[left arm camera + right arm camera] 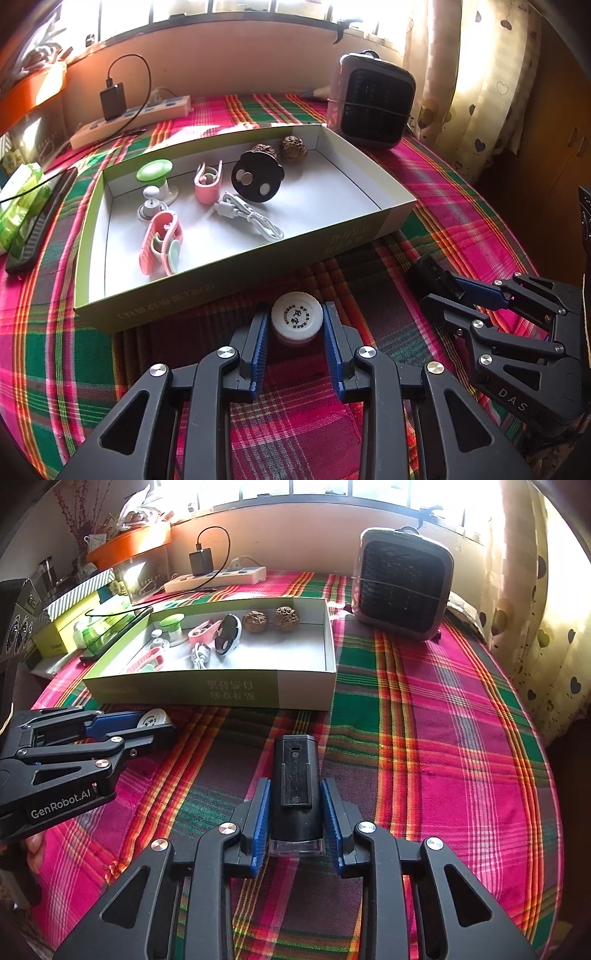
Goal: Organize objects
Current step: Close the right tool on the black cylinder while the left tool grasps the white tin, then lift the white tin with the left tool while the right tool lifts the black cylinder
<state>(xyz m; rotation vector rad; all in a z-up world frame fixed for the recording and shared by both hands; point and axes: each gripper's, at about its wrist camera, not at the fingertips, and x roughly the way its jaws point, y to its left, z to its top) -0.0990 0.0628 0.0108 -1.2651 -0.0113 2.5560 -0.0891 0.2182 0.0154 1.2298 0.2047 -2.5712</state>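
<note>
A shallow green-and-white box (236,269) (306,690) stands on the plaid cloth. In it lie two walnuts (293,147), a black disc (257,181), a white cable (251,218), pink clips (160,243) and a green-topped knob (155,173). My left gripper (297,325) (155,720) is shut on a small white round jar (297,315) just in front of the box. My right gripper (295,812) (448,291) is shut on a black oblong device (295,775) to the right of the jar, low over the cloth.
A grey fan heater (369,99) (402,583) stands behind the box at the right. A power strip with a black charger (129,110) lies at the back left. A green packet and a dark phone (33,221) lie left of the box. Curtains hang at the right.
</note>
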